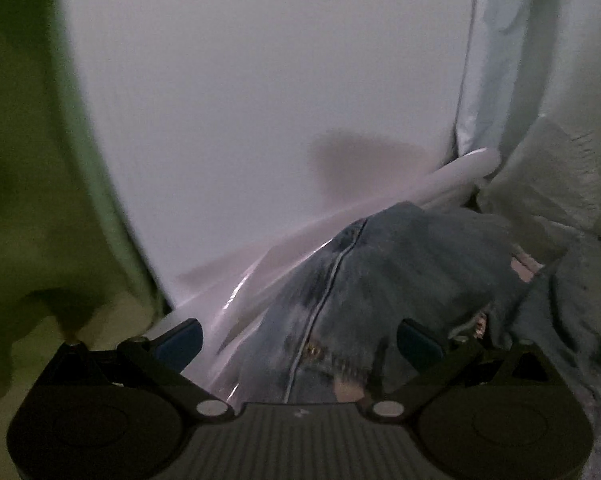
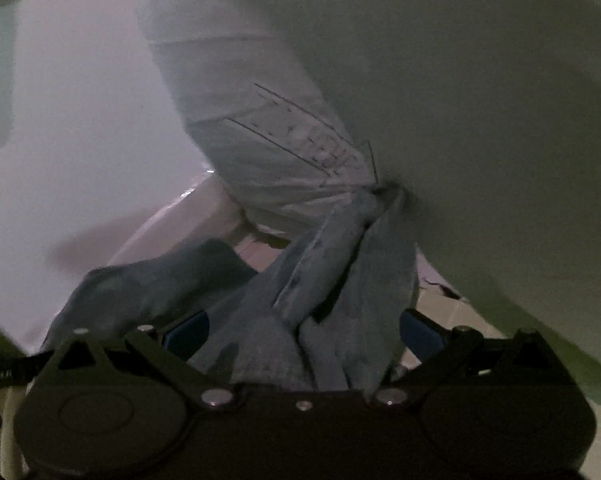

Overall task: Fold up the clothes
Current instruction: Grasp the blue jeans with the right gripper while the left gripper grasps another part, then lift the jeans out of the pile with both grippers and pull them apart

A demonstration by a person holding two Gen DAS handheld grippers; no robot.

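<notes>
Far left in the left wrist view: a green cloth [image 1: 40, 160], blurred, next to a plain white surface. Further right, a white bar [image 1: 452, 176] slanting down toward the camera, with the jeans [image 1: 380, 272] bunched against it and partly over it. Left gripper [image 1: 300, 338] spread wide, its 2 blue pads far apart, denim lying between them but not squeezed, as far as visible. At the right edge, a pale cloth [image 1: 560, 160], hanging.

In the right wrist view, the same jeans [image 2: 340, 272] in the middle, twisted into 2 or 3 thick folds running up to a pale garment [image 2: 268, 140] with faint printed lines. Right gripper [image 2: 304, 332] spread as well, 1 pad on each side of the denim bunch, not pressed onto it.

Probably the very first step: getting the jeans out of the heap, with nothing folded yet. Cannot locate the waistband or the leg ends through the blur.

For the next move: close each gripper on a firm part of the denim, preferably a seam or hem. Then lift and pull apart to open the jeans flat. Better not to catch the pale garment in the same pinch.
</notes>
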